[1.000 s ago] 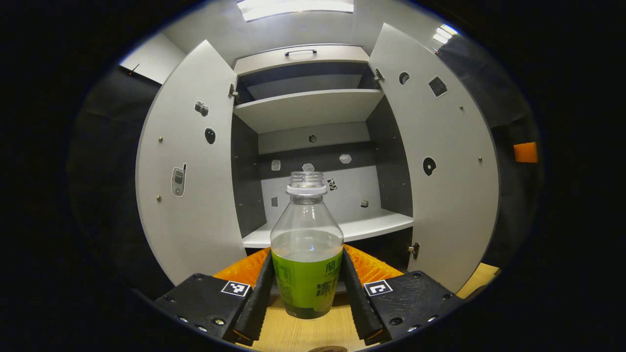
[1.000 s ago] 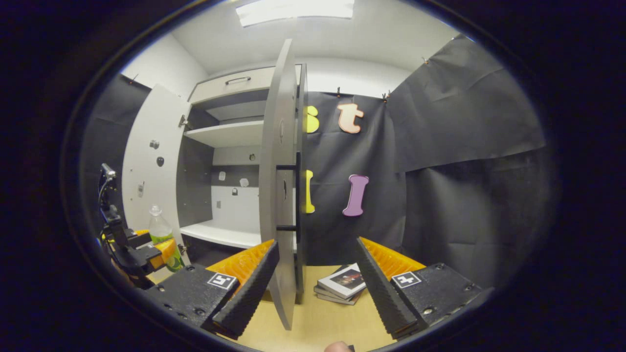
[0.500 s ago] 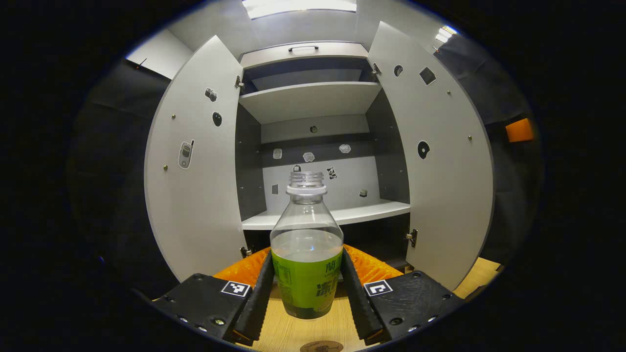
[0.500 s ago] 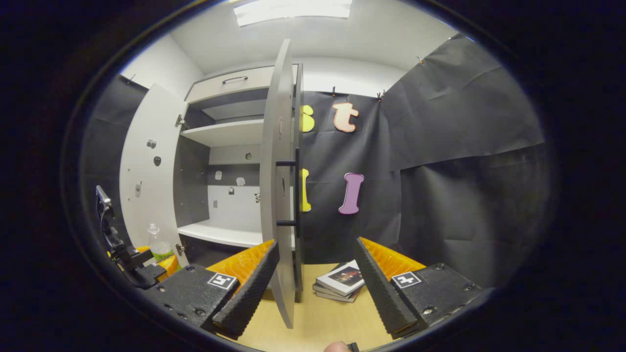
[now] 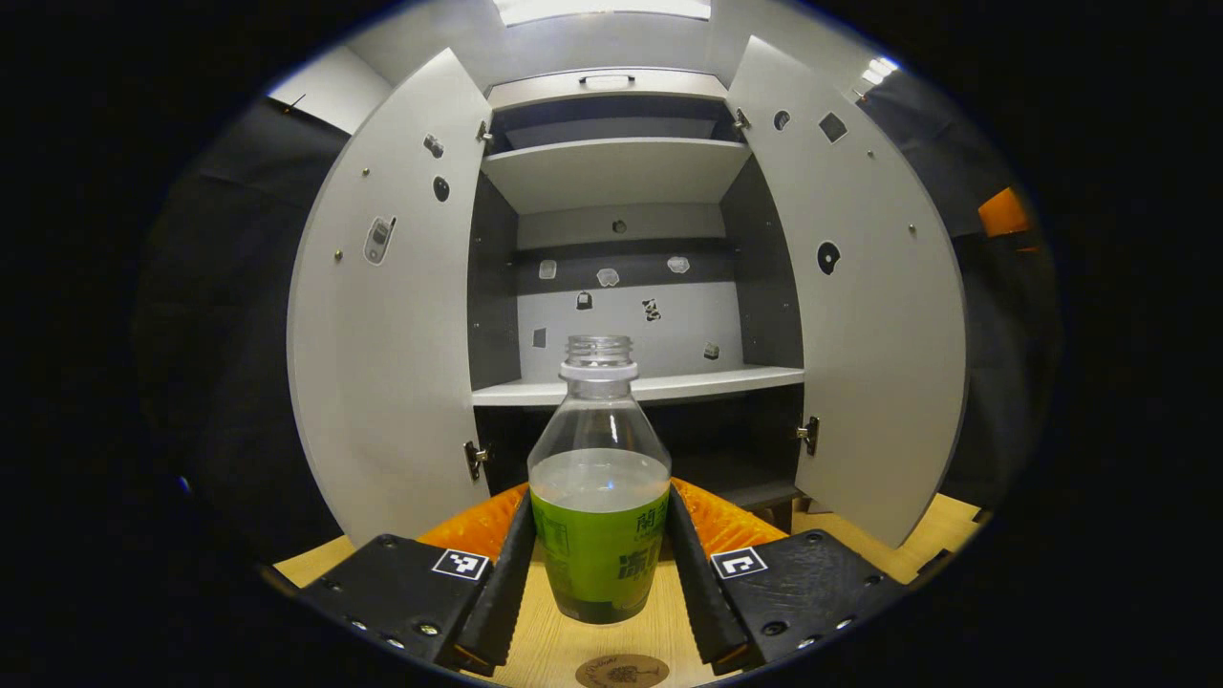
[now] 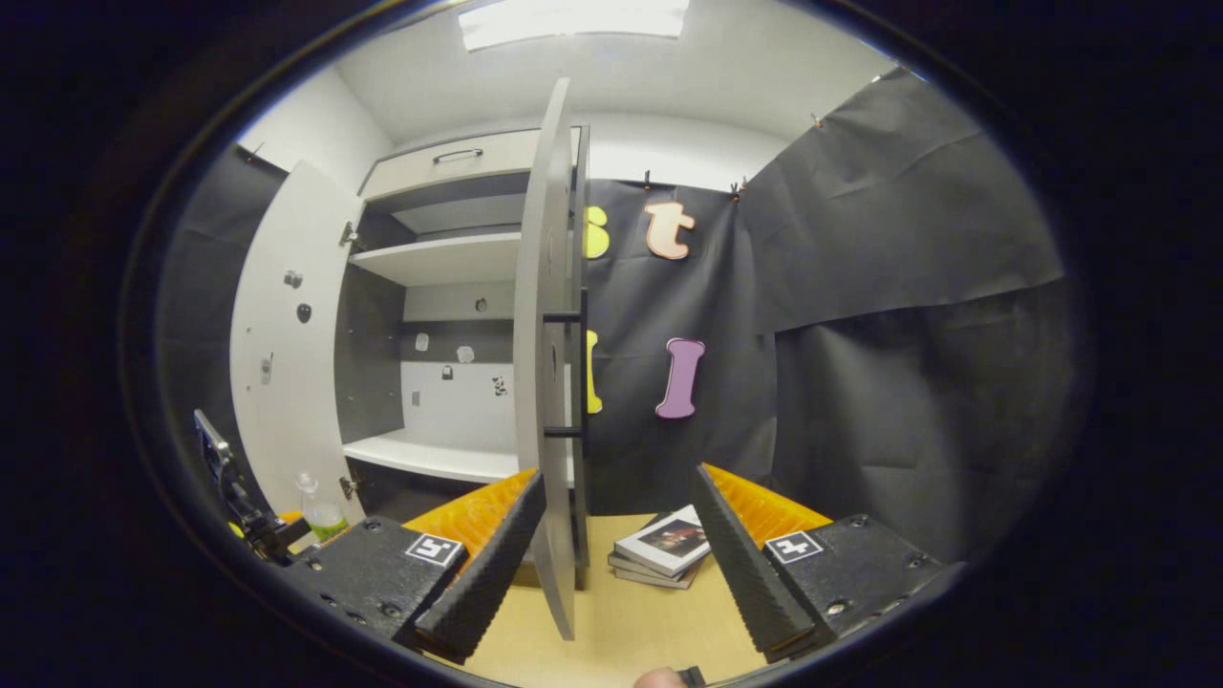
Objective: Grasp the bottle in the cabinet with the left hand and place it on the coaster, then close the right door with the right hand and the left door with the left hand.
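In the left gripper view, the left gripper (image 5: 600, 573) pinches the bottle (image 5: 599, 497), one finger on each side of its green label; the bottle is upright, uncapped and part-filled with clear liquid. The bottle is held above the bench (image 5: 573, 645), and the round coaster (image 5: 622, 672) lies on the bench just nearer than it. Beyond stands the cabinet (image 5: 611, 182) with left door (image 5: 382, 315) and right door (image 5: 865, 296) both swung open. In the right gripper view, the right gripper (image 6: 616, 564) is spread, holding nothing, with the right door's edge (image 6: 549, 382) between its fingers. A stack of books (image 6: 664, 549) lies on the bench beyond.
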`<state>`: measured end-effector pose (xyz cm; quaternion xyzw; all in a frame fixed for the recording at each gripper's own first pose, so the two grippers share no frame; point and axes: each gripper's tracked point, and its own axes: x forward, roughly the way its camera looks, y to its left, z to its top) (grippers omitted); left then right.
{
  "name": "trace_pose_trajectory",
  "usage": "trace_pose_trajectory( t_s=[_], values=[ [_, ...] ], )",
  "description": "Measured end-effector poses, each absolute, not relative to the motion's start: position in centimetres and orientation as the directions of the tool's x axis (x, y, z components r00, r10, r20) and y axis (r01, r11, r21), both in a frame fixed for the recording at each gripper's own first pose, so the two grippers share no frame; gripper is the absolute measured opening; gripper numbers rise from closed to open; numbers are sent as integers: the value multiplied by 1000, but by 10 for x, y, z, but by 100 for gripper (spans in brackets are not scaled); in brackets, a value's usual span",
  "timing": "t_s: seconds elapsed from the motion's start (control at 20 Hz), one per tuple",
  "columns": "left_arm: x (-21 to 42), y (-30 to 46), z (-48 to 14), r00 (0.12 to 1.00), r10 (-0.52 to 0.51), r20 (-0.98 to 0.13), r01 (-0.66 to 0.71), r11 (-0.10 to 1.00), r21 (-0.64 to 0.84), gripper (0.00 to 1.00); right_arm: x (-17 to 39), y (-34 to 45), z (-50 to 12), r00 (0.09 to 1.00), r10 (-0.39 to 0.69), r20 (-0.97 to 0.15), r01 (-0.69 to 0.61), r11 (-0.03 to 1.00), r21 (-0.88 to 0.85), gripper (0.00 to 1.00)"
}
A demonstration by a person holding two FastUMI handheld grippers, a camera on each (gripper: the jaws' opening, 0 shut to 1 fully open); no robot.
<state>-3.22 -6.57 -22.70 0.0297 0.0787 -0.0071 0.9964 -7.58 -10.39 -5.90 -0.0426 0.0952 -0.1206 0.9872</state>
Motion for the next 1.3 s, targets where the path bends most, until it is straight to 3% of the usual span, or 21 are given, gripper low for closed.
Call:
trace_pose_trajectory(
  t_s=[0.6, 1.05, 1.1, 1.15, 1.3],
  values=[
    [-64, -82, -295, 971, -65, -232, 88, 992, 91, 70, -75, -123, -74, 903, -374, -212, 339, 922, -186, 99],
    [-86, -97, -343, 942, -148, -300, 165, 986, 30, 70, -72, -116, -85, 885, -383, -266, 336, 919, -205, 100],
    [-87, -97, -347, 939, -148, -309, 165, 986, 28, 80, -72, -116, -85, 883, -385, -267, 338, 918, -205, 100],
    [-88, -98, -351, 937, -149, -316, 164, 986, 22, 70, -73, -116, -85, 881, -390, -268, 342, 916, -209, 100],
    [-91, -97, -364, 929, -145, -340, 159, 987, 12, 70, -73, -116, -85, 878, -394, -270, 343, 914, -219, 100]
  ],
)
